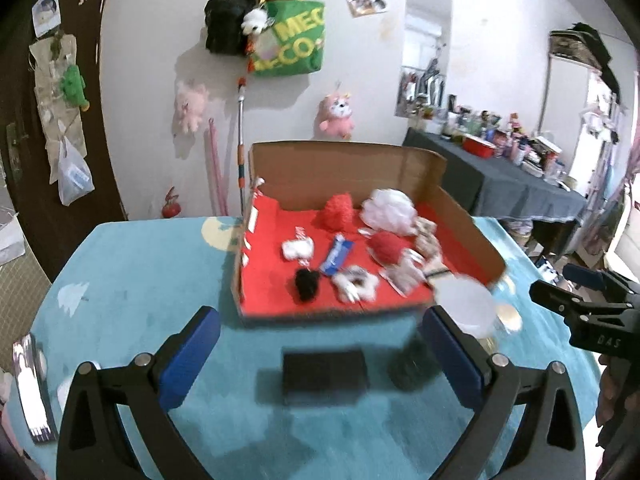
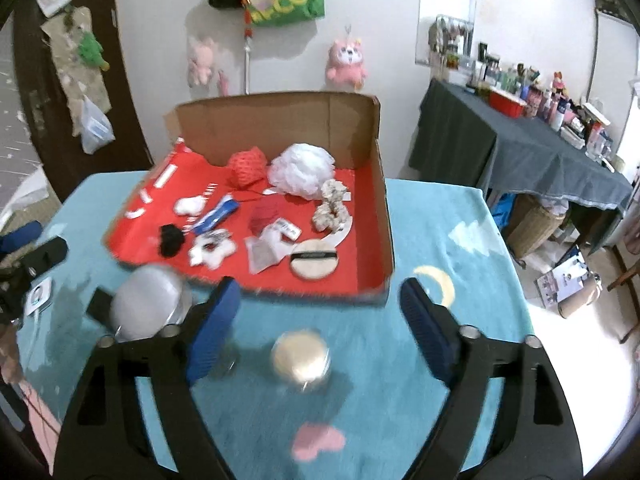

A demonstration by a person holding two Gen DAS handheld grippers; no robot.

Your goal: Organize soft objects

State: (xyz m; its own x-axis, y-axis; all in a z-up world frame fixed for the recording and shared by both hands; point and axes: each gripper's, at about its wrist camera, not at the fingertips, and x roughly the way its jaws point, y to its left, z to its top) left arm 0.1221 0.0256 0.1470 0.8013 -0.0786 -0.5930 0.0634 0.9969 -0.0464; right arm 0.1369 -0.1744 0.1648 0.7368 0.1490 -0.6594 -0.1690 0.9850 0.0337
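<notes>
Green tote bag on wall, pink plush toy, grey-draped cluttered side table

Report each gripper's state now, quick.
Left gripper: open, nothing between its fingers.
Right gripper: open, holding nothing.

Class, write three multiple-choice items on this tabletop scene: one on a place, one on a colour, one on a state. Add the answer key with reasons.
1. Where does the white mesh puff lie?
A. in the cardboard box
B. on the tablecloth
C. on the floor

2. What colour lines the box floor?
A. green
B. red
C. yellow

3. How do the right gripper jaws stand?
A. shut on a jar
B. shut, empty
C. open, empty

Key: 1 A, it sits near the back wall; 2 B, red sheet under everything; 3 C, blue pads stand wide apart.
</notes>
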